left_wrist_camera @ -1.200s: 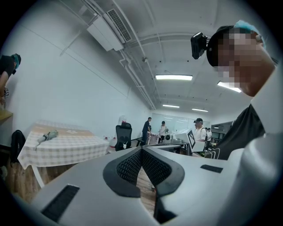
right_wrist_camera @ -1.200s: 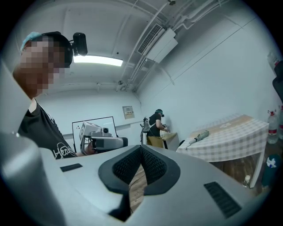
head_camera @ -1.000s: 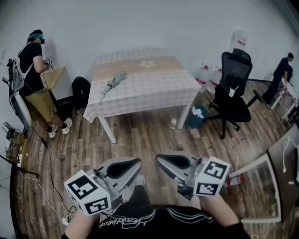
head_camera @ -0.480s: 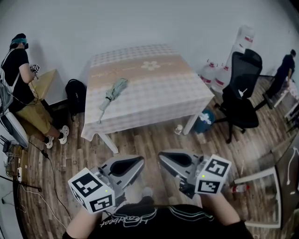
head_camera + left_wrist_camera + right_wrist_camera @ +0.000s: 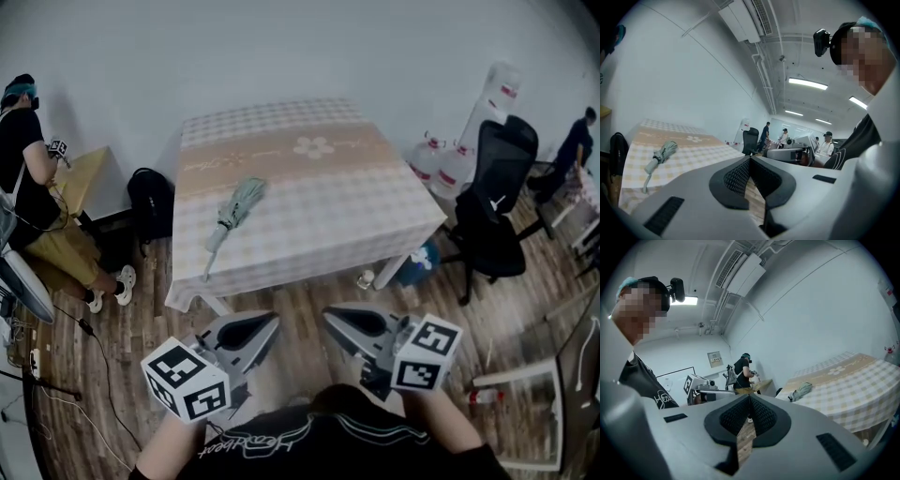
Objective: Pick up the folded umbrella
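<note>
One pale-green folded umbrella (image 5: 232, 217) — slim, tapering

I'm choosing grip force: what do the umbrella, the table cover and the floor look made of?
Umbrella: soft pale green fabric, matte, bunched in loose folds.
Table cover: probably checked cloth; its edges drape over the sides.
Floor: wood-look planks, slight sheen; real wood or laminate is unclear.

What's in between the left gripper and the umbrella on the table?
In the head view, just wooden floor and the bare near edge of the tablecloth lie between the left gripper and the umbrella.
</note>
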`<state>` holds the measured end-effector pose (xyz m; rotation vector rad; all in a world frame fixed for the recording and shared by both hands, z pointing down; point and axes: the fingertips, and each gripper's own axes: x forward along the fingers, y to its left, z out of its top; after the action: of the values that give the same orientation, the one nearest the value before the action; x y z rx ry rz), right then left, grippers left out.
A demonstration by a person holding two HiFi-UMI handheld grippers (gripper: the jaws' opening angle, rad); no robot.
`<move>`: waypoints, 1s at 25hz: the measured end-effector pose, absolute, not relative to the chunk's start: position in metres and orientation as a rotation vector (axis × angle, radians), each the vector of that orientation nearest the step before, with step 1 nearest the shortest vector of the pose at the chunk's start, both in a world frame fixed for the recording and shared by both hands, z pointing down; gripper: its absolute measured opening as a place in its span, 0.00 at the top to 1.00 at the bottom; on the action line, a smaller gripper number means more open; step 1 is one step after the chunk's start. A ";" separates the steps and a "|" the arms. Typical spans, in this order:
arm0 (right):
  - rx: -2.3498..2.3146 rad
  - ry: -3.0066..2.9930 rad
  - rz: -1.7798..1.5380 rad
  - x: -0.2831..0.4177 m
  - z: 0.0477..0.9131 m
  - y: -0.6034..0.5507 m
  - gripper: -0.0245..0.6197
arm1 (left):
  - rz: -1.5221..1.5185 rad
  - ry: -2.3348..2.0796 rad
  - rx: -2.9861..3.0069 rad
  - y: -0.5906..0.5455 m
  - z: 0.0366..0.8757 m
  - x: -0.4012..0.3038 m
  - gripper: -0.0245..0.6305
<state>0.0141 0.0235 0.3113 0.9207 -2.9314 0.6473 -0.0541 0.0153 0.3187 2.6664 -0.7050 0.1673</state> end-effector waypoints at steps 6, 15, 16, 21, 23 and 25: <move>0.896 -2.936 0.640 0.014 0.314 -0.015 0.95 | 0.180 -0.739 2.655 -0.019 0.328 -0.055 0.97; 0.806 -2.938 0.709 0.026 0.330 -0.115 0.95 | 0.221 -0.805 2.603 -0.109 0.345 -0.039 0.97; 0.792 -2.936 0.717 0.028 0.332 -0.128 0.95 | 0.225 -0.821 2.592 -0.122 0.347 -0.037 0.97; 0.720 -2.917 0.767 0.037 0.346 -0.192 0.95 | 0.259 -0.889 2.526 -0.183 0.365 -0.030 0.97; 0.697 -2.913 0.794 0.038 0.351 -0.218 0.95 | 0.272 -0.904 2.493 -0.209 0.374 -0.030 0.97; 0.668 -2.909 0.809 0.039 0.355 -0.240 0.95 | 0.272 -0.924 2.461 -0.233 0.383 -0.030 0.97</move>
<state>0.0394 -0.2399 0.3555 0.6677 -2.9091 0.8091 -0.0298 -0.2329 0.3833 2.4606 -0.9244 0.2719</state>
